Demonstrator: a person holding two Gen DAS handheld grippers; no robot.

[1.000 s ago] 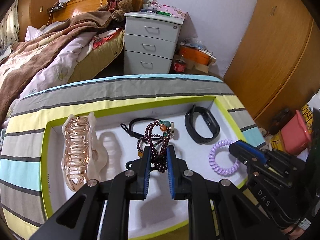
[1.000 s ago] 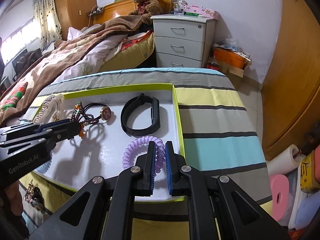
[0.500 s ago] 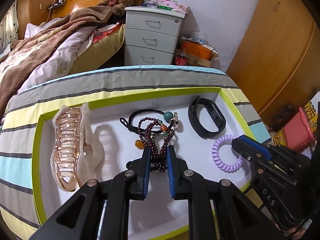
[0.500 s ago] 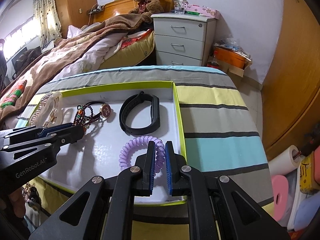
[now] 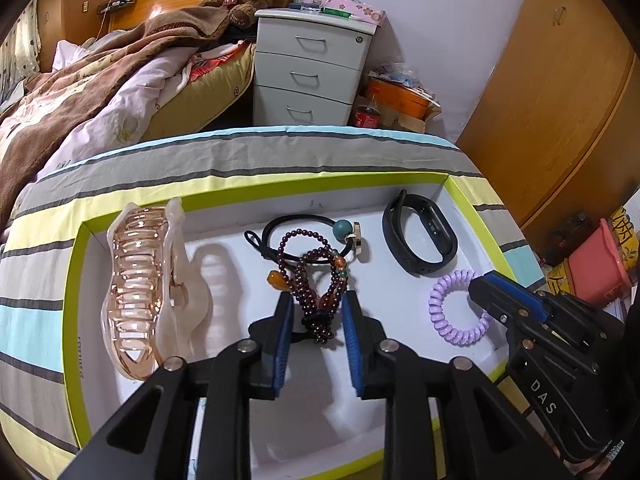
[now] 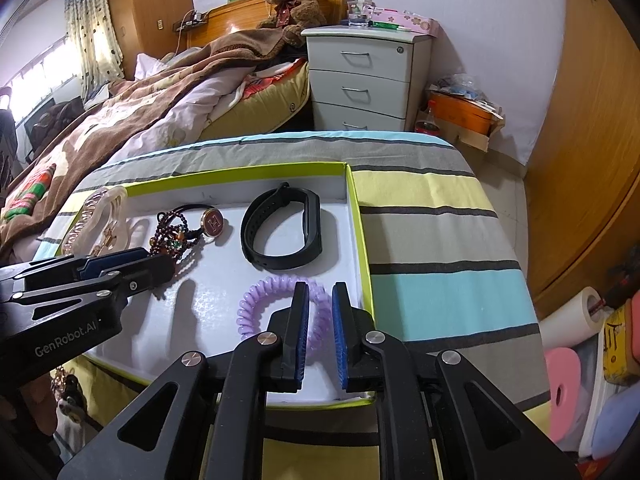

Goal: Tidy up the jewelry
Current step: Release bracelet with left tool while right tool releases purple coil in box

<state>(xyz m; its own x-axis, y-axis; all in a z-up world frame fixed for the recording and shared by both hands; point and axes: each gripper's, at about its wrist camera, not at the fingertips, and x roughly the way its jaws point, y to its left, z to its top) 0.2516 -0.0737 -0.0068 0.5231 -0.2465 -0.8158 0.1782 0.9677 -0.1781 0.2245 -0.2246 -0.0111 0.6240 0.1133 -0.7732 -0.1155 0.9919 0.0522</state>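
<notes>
A green-rimmed white tray lies on a striped cloth. In it are a pink hair claw, a dark red bead bracelet over a black hair tie with a round charm, a black wristband and a purple spiral hair tie. My left gripper is open, its jaws on either side of the bracelet's lower loop. My right gripper is open a little, with the purple hair tie between and beside its fingers, right at the tray's right wall.
The striped table ends close on the right, with a paper roll and pink items on the floor. A bed and a white drawer unit stand behind. Wooden doors are on the right.
My left gripper has opened wider around the bead bracelet, which now lies on the tray. My right gripper has opened slightly at the purple hair tie.
</notes>
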